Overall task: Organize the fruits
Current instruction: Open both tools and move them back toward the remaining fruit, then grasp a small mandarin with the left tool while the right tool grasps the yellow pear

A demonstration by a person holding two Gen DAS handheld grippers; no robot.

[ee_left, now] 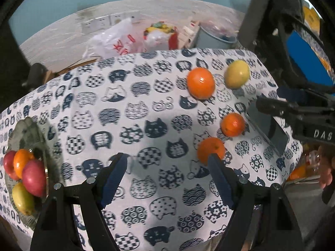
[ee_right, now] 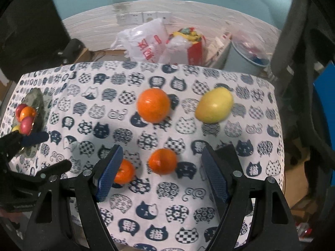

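Both cameras sit just behind their own fingers and look steeply down and forward over the table (ee_left: 146, 108), toward the wall with the white bag (ee_left: 117, 39) behind it. The left view stands near the table's left end, with the plate (ee_left: 31, 129) close at its left edge and the right gripper (ee_left: 293, 113) entering at its right. The right view stands further right, nearer the four loose fruits; both views share the cloth, these fruits, the plate (ee_right: 39, 100) and the bag (ee_right: 146, 39).
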